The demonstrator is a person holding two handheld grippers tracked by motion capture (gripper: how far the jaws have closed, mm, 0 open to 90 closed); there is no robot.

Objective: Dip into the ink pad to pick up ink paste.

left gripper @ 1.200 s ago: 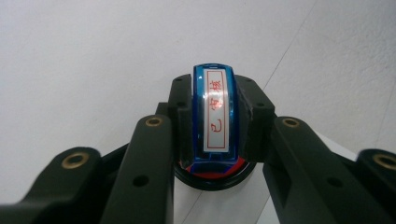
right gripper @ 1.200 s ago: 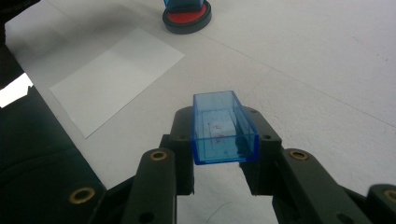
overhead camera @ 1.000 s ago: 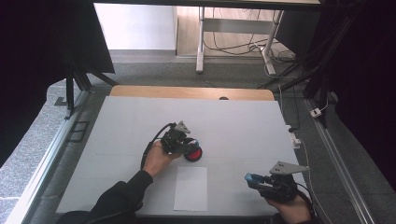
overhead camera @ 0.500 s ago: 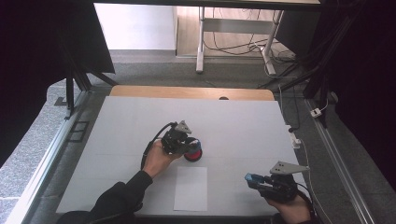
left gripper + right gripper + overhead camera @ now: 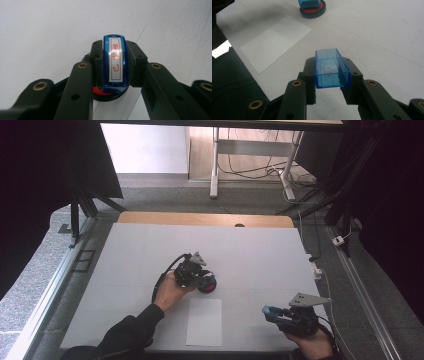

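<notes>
A blue stamp (image 5: 116, 62) with a white label and red characters stands upright on a round black ink pad with a red face (image 5: 105, 93). My left gripper (image 5: 116, 68) is shut on the stamp's sides. In the high view this gripper (image 5: 202, 279) sits near the table's middle, over the ink pad (image 5: 208, 285). My right gripper (image 5: 332, 76) is shut on a clear blue stamp cap (image 5: 332, 68), open side up. It rests near the front right edge (image 5: 270, 312). The right gripper view also has the ink pad (image 5: 312, 11) and stamp (image 5: 309, 3) at the top.
A white sheet of paper (image 5: 205, 321) lies flat near the front edge, between the two hands. The table (image 5: 260, 255) has a pale grey cover and a wooden strip (image 5: 200, 218) at the far edge. Cables and desk legs are on the floor beyond.
</notes>
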